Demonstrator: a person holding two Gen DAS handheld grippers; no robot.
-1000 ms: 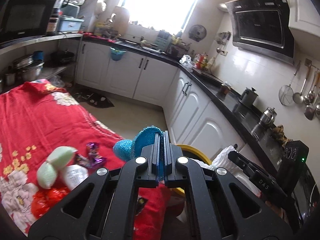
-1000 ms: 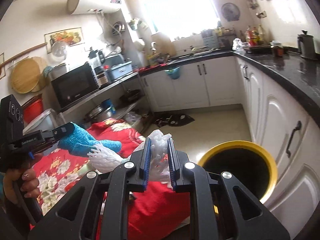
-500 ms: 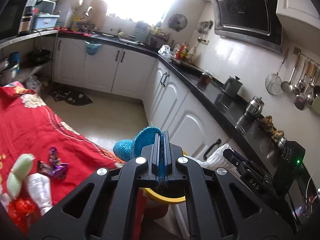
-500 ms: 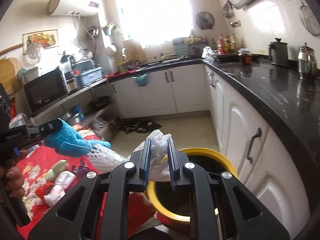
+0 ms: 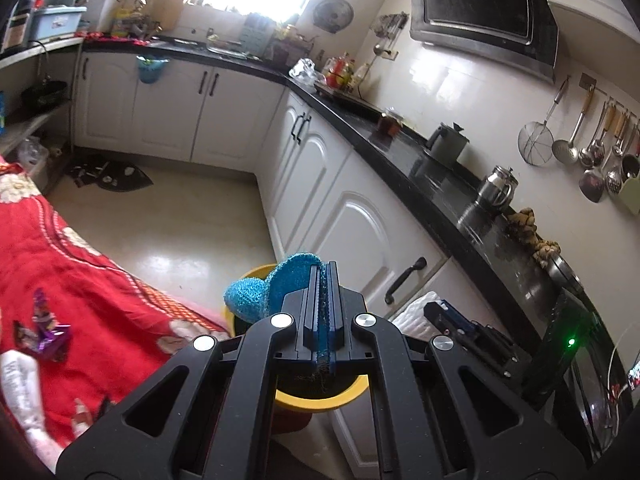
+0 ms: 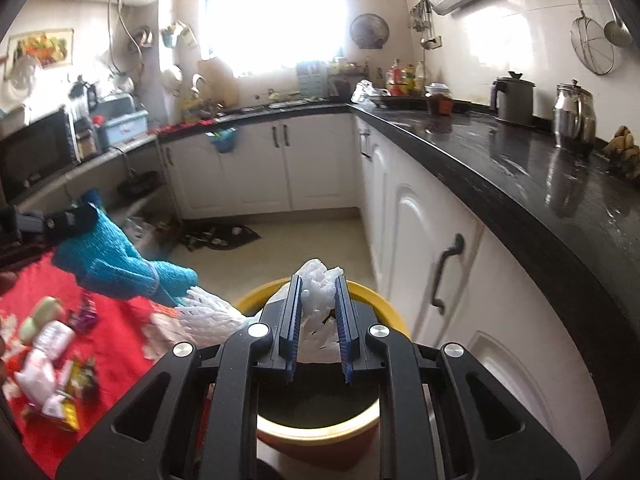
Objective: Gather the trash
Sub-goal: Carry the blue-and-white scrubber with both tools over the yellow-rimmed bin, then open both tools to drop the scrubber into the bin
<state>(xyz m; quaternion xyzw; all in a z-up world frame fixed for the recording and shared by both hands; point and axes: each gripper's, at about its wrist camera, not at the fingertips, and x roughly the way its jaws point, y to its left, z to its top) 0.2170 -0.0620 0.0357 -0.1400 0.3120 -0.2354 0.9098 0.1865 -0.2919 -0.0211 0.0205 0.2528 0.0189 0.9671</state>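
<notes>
Trash left on red cloth (image 6: pixel 116 344) first, far left of right-wrist view: pale green lump (image 6: pixel 38 318), white crumpled wrapper (image 6: pixel 44 344), purple foil scrap (image 6: pixel 84 314), gold packet (image 6: pixel 66 410) near the cloth's front edge. All look light, crinkly; foil prob slippery, so I'd pinch each across its bulk, not by a corner.

My left claw (image 5: pixel 323 304) next: jaws nearly closed, pinching blue knit cloth (image 5: pixel 276 292) by one edge. Cloth soft, floppy, most of it hangs free past the fingertips toward the left, over the near rim of the yellow bin (image 5: pixel 320 400). Light, no slip risk, fuzzy weave grips the pads well.

My right claw (image 6: pixel 316 316): jaws part-way closed, clamped on white foam net (image 6: pixel 318 292), bunched betw the pads; a long meshy tail trails left, end just beside the blue cloth. Foam is squashy, v light, springs back, tail may snag on the rim when dropped. Claw sits right over the bin's mouth in this view.

Bin stands on the floor, betw the red cloth's right edge and the white cabinets (image 6: pixel 420 240).

Judgement: both loads ready to release; table trash needs more trips.
</notes>
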